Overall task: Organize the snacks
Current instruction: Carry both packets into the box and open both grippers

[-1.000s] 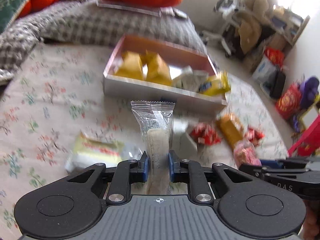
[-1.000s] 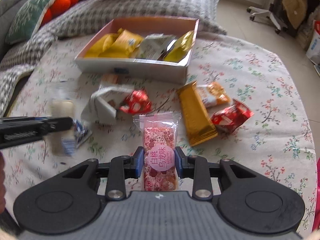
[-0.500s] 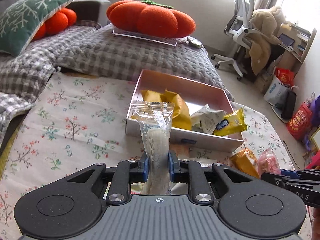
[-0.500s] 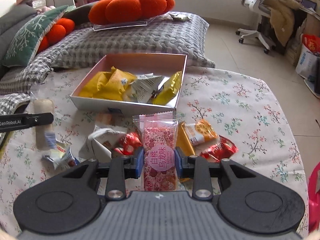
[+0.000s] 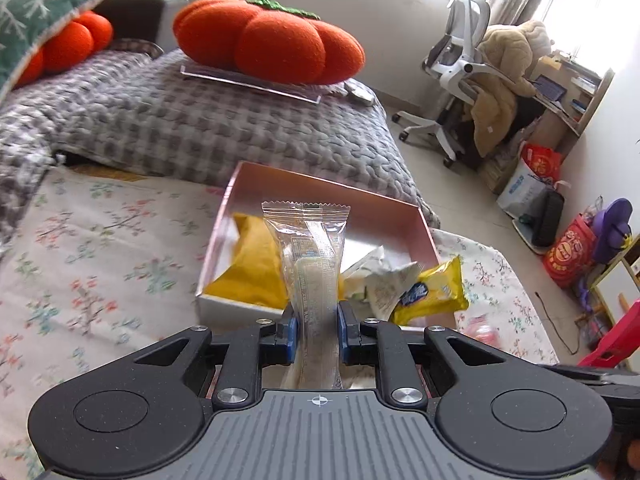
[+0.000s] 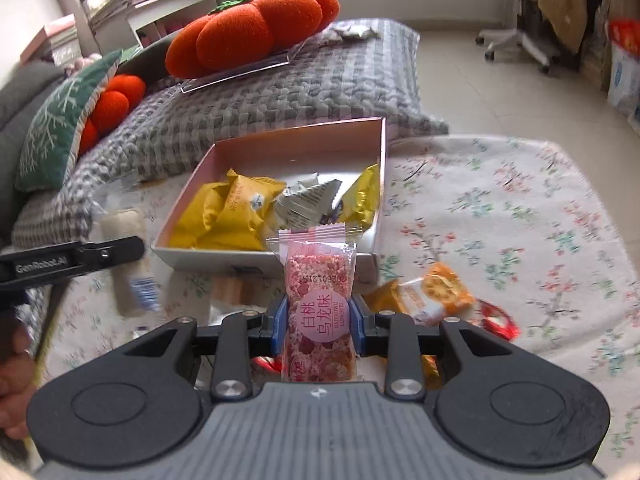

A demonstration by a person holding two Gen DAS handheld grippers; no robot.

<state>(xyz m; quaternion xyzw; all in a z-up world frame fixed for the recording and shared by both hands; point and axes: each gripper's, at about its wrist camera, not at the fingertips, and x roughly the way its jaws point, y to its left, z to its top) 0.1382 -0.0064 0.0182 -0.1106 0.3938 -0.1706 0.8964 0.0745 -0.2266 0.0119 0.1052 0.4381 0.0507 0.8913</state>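
Note:
My left gripper (image 5: 317,334) is shut on a clear-wrapped white snack bar (image 5: 310,264), held upright just in front of the pink box (image 5: 332,196). My right gripper (image 6: 318,328) is shut on a pink snack bar (image 6: 320,300), held above the table in front of the same box (image 6: 280,148). The box holds yellow packets (image 6: 224,216), a white wrapper (image 6: 308,200) and a gold packet (image 6: 362,196). The left gripper with its white bar (image 6: 128,264) shows at the left of the right wrist view.
Loose snacks lie on the floral tablecloth (image 6: 500,208): an orange packet (image 6: 436,294), a red one (image 6: 498,322). A grey blanket (image 5: 192,120) with an orange pumpkin cushion (image 5: 268,40) lies behind the box. An office chair (image 5: 460,72) stands at the far right.
Both grippers have risen from the table and moved toward the pink box with their bars held. The box now looms closer in both views.

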